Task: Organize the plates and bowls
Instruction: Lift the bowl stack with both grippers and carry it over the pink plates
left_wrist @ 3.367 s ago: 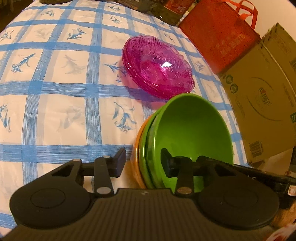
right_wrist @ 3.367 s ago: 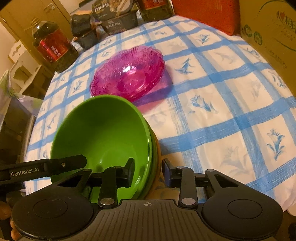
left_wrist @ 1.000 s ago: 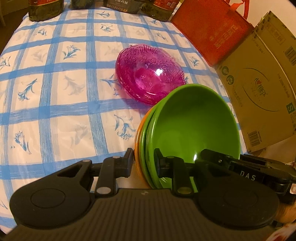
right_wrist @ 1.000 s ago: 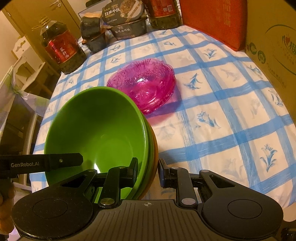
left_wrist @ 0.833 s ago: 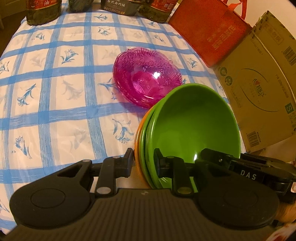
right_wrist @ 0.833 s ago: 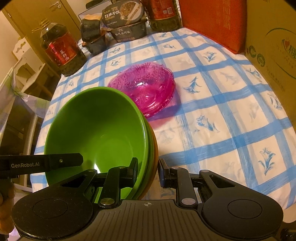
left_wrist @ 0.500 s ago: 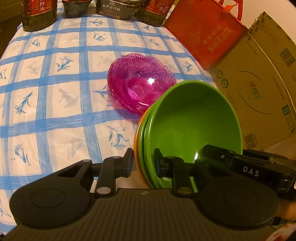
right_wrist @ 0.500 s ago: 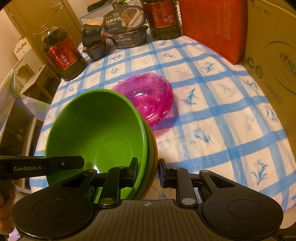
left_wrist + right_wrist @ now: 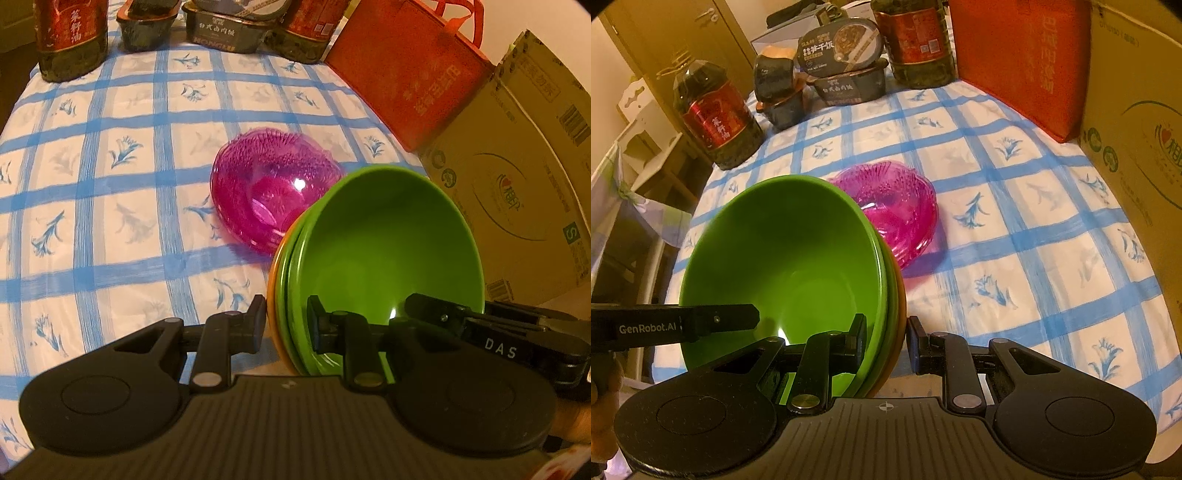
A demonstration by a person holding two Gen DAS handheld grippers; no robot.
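A stack of nested bowls (image 9: 384, 243) (image 9: 790, 258), green ones over an orange one, hangs tilted above the table. My left gripper (image 9: 287, 325) is shut on the stack's left rim. My right gripper (image 9: 886, 345) is shut on the opposite rim. Each gripper shows in the other's view as a black bar at the bowl's edge. A stack of pink glass bowls (image 9: 269, 192) (image 9: 897, 210) sits on the blue-checked tablecloth (image 9: 110, 206) (image 9: 1034, 236), just beyond the held stack and partly hidden by it.
Oil bottles (image 9: 716, 118) (image 9: 916, 40) and boxed meals (image 9: 846, 62) line the table's far edge. A red bag (image 9: 410, 66) and a cardboard box (image 9: 517, 177) stand along the right side. A hand (image 9: 602, 406) holds the left gripper.
Both grippers have risen with the bowl stack. The pink bowls and the table look smaller, and more of the far edge has come into view.
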